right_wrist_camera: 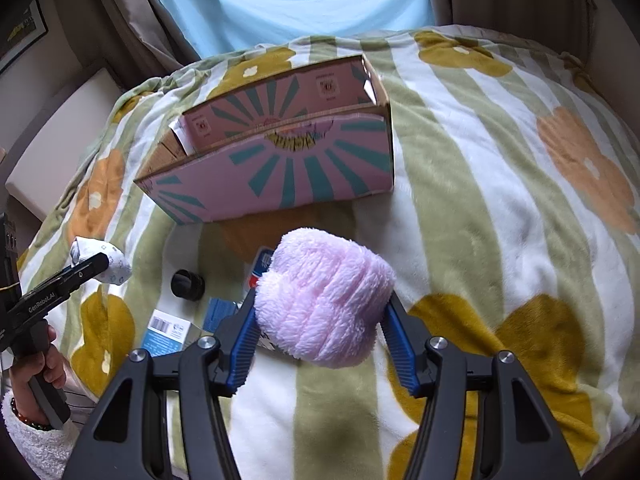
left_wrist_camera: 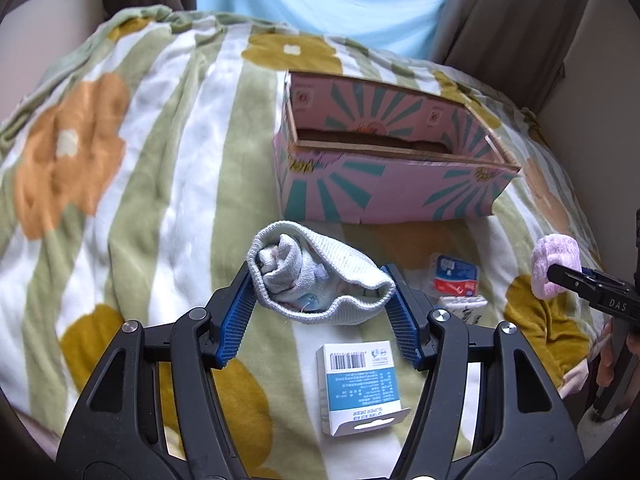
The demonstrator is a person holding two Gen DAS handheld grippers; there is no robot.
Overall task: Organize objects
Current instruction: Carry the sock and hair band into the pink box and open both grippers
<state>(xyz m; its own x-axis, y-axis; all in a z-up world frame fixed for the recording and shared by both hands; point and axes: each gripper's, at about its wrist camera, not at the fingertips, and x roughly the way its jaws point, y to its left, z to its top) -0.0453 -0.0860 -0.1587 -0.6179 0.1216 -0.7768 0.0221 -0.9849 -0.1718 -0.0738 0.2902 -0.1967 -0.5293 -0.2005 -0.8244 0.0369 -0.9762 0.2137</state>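
Left hand-held gripper (left_wrist_camera: 322, 280) clamped on rolled white sock (left_wrist_camera: 316, 276), right hand-held gripper (right_wrist_camera: 320, 312) clamped on pink fluffy sock roll (right_wrist_camera: 324, 296). Risk: soft rolls slipping or unrolling before clearing pink cardboard box (left_wrist_camera: 384, 184) wall mid-bed.

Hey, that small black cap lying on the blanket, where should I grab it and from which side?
Judging by its pose, take the black cap across its round side wall, coming straight down from above. It lies apart from the blue and white carton, so the tongs should have room to straddle it on the blanket.
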